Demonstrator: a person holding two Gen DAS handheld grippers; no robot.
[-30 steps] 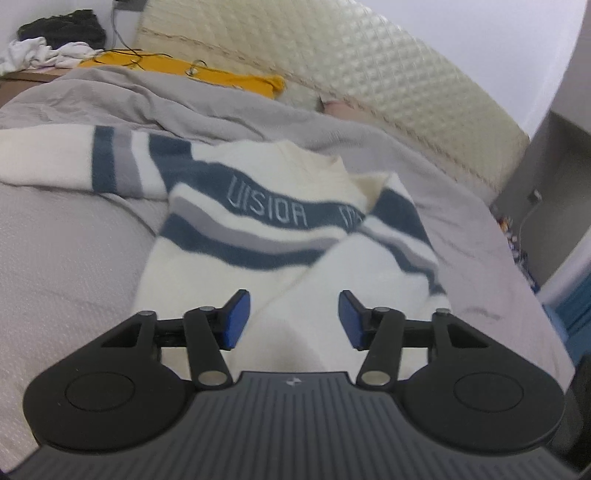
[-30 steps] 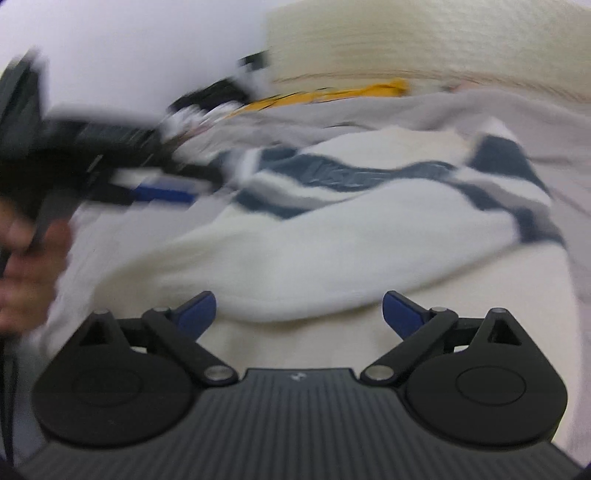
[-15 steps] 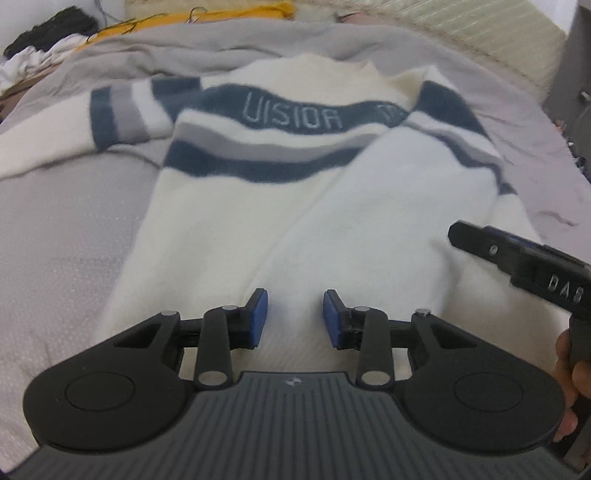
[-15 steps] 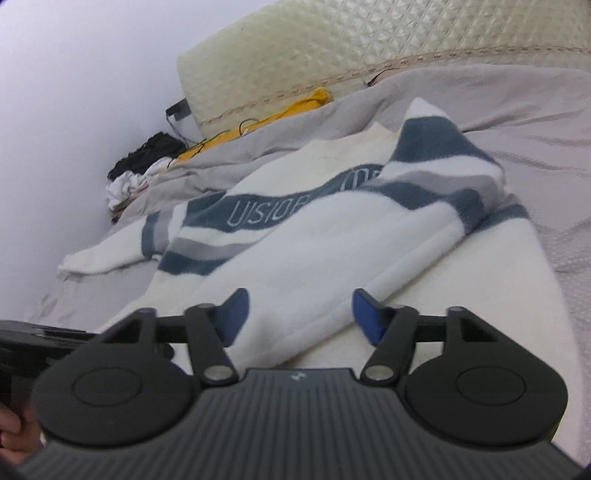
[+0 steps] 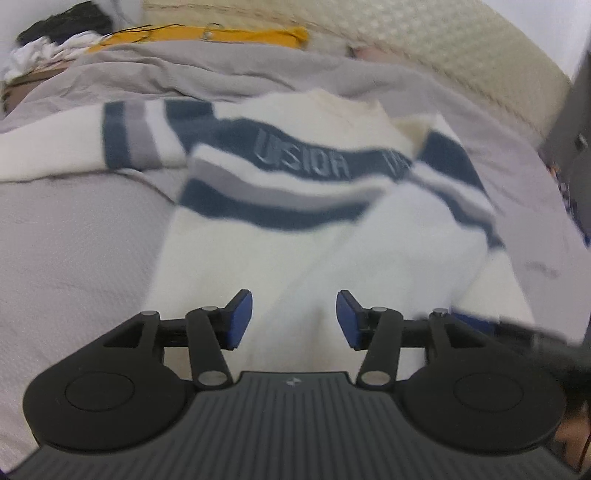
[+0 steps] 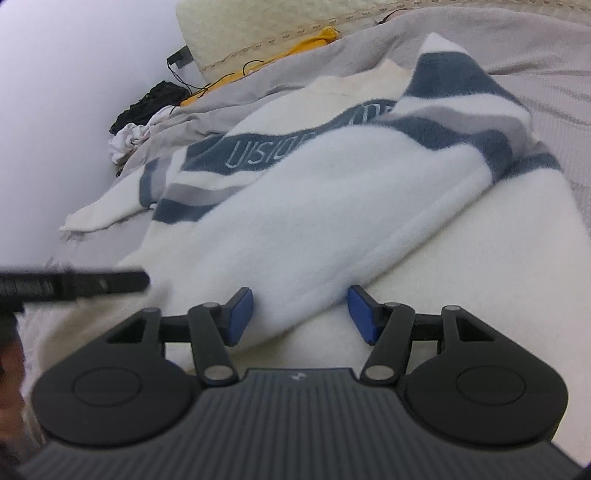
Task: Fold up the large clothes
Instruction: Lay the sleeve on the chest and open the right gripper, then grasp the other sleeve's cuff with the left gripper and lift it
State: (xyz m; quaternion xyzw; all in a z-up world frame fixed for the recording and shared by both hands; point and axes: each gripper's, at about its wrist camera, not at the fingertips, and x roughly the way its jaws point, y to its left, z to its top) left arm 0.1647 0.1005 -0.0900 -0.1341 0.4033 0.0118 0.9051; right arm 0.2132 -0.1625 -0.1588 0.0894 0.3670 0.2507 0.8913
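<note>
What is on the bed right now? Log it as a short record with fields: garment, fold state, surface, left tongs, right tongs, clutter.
garment: cream sweater with navy and grey stripes
fold state: right sleeve laid across the body; left sleeve spread out to the side
surface: grey bedspread
left tongs: open, empty, over the hem
right tongs: open, astride the folded sleeve's end
clutter: yellow cloth by the headboard
</note>
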